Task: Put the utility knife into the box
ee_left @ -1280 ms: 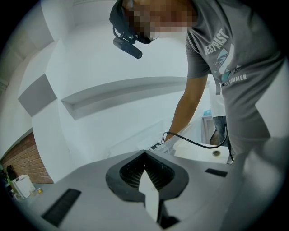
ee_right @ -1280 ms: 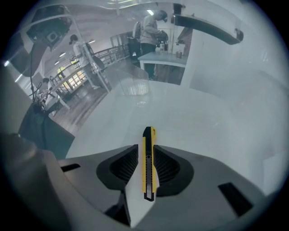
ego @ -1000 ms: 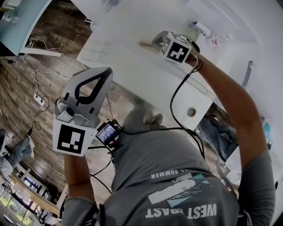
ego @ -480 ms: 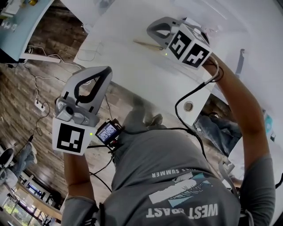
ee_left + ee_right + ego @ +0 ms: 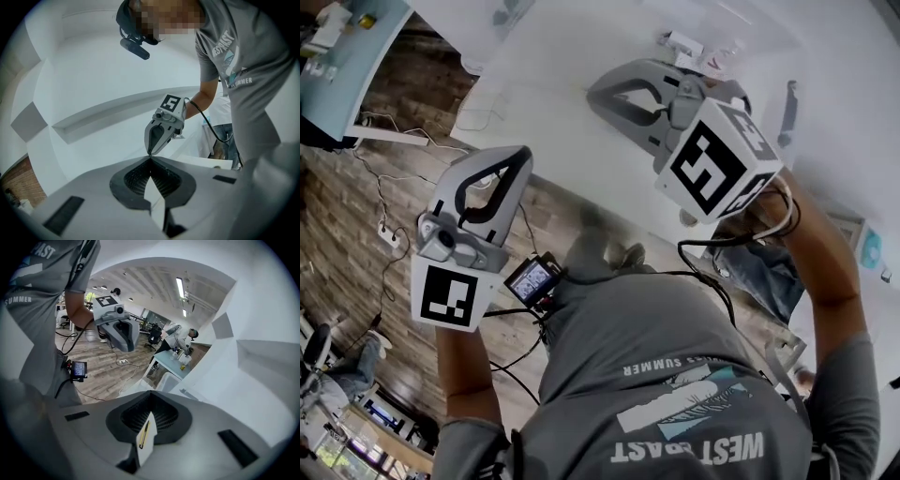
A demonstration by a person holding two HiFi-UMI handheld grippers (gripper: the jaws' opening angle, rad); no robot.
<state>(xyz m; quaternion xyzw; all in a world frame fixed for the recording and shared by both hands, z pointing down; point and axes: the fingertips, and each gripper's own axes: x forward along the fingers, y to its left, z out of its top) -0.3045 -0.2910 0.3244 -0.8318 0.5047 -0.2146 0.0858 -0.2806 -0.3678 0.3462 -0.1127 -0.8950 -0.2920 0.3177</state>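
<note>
While the person in the grey T-shirt point(image 5: 675, 375) leans over the white table point(image 5: 562, 52), both tools are up in the air and neither carries anything. Right gripper point(image 5: 150, 392) first: it hangs over the table in the upper middle of the head view, marker cube towards the camera, and its jaws are clenched, tips pressed together on nothing. Look through the narrow slot behind those tips in the right gripper view and there it is, the utility knife point(image 5: 143, 433), a slim yellow-and-black strip lying on the white surface beyond the jaws, not gripped. From the head view that same gripper covers it.

Over to the left gripper point(image 5: 151, 158): it sits at the left of the head view, off the table's edge and above the wooden floor point(image 5: 356, 216). Its jaws are closed tip to tip as well, with only bare white showing through its slot.

At the table's left edge, near the upper left of the head view, sits a clear box point(image 5: 478, 119), well apart from the right gripper. A dark slim thing point(image 5: 787, 111) lies on the table at the upper right; what it is cannot be told. A small screen device point(image 5: 532, 278) hangs at the person's waist, cables trailing from it.
</note>
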